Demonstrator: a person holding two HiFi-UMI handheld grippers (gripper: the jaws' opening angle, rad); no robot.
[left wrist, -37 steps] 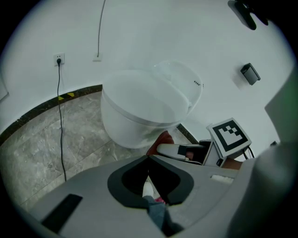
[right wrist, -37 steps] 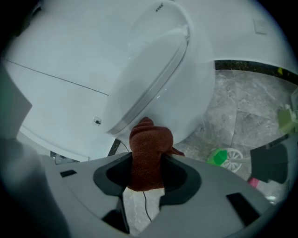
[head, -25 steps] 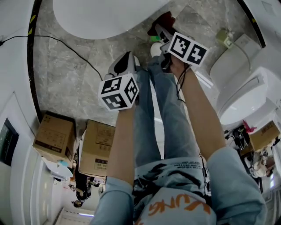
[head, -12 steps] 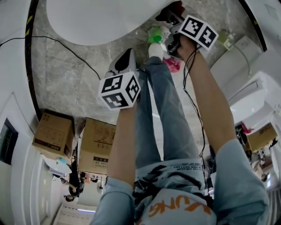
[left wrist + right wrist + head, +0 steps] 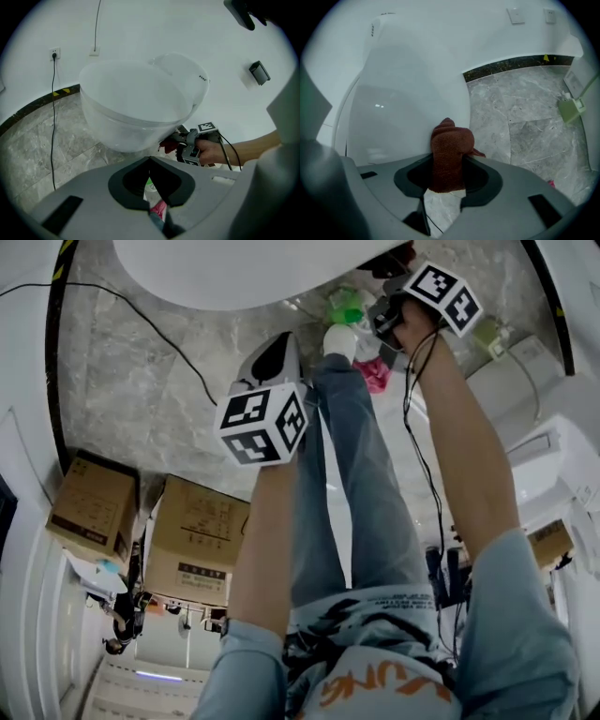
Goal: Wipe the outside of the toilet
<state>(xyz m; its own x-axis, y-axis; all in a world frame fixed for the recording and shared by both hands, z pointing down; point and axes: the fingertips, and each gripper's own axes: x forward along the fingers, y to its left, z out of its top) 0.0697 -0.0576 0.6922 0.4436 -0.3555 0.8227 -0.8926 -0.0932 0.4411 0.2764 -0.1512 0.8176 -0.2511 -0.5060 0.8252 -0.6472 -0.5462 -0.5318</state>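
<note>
The white toilet bowl [image 5: 136, 108] fills the top of the head view [image 5: 234, 268] and the left half of the right gripper view [image 5: 403, 93]. My right gripper [image 5: 447, 161] is shut on a dark red cloth [image 5: 449, 145], whose top is pressed against the bowl's outer wall. From the left gripper view, that gripper [image 5: 176, 140] and the cloth [image 5: 168, 145] sit under the bowl's rim on the right. My left gripper [image 5: 277, 348] hangs lower over the floor, short of the bowl, its jaw tips [image 5: 150, 161] touching with nothing held.
A black cable [image 5: 141, 324] runs across the grey marble floor. Two cardboard boxes [image 5: 89, 507] [image 5: 197, 540] stand at the left. A green bottle [image 5: 345, 307] and a pink item [image 5: 375, 376] lie by the person's shoe. Another white fixture [image 5: 553, 456] stands right.
My right gripper has carried the cloth up and away from me, to the toilet bowl's side. The left gripper has barely moved.
</note>
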